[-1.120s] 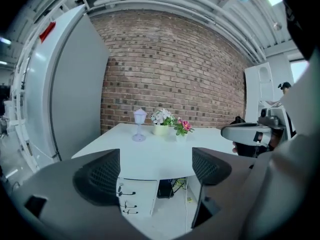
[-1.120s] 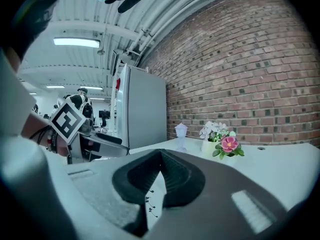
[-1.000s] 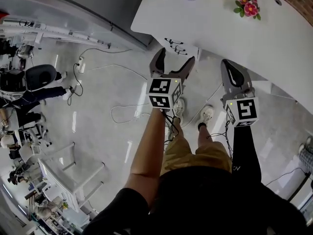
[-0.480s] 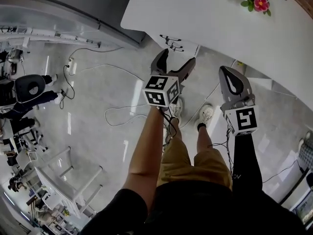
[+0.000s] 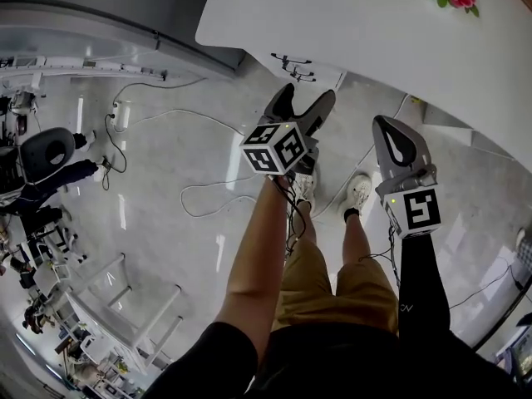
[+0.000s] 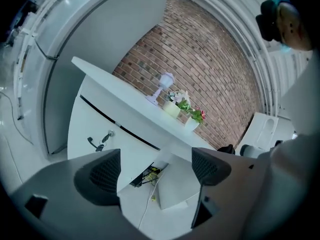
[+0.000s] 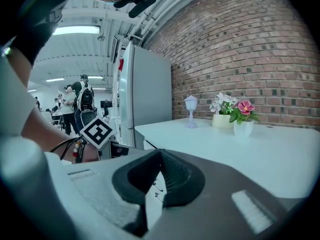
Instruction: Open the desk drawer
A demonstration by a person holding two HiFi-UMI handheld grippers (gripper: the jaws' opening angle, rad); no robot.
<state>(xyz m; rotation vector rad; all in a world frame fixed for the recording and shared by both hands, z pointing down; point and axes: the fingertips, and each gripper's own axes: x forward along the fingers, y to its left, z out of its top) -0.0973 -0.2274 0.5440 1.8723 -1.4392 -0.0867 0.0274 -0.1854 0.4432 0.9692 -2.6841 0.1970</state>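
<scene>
The white desk (image 5: 374,23) runs across the top of the head view. Its drawer front (image 5: 312,71) hangs under the near edge, shut, with a bunch of keys (image 5: 295,65) in its lock. My left gripper (image 5: 304,100) is open and empty, hanging in the air just below that drawer front. In the left gripper view the drawer front (image 6: 100,119) and keys (image 6: 100,141) lie ahead of the left gripper (image 6: 155,171), apart from it. My right gripper (image 5: 392,135) is shut on nothing, to the right and clear of the desk. The right gripper (image 7: 157,179) looks across the desk top (image 7: 240,149).
On the desk stand flower pots (image 7: 240,115) and a small lamp (image 7: 191,105). A grey cabinet (image 5: 125,7) stands left of the desk. Cables (image 5: 208,194) trail over the shiny floor, and the person's feet (image 5: 357,191) are below the grippers. A brick wall (image 6: 210,69) backs the desk.
The desk has slid upward and right in the head view. The left gripper has turned slightly and drifted right. Both grippers keep the same jaw state.
</scene>
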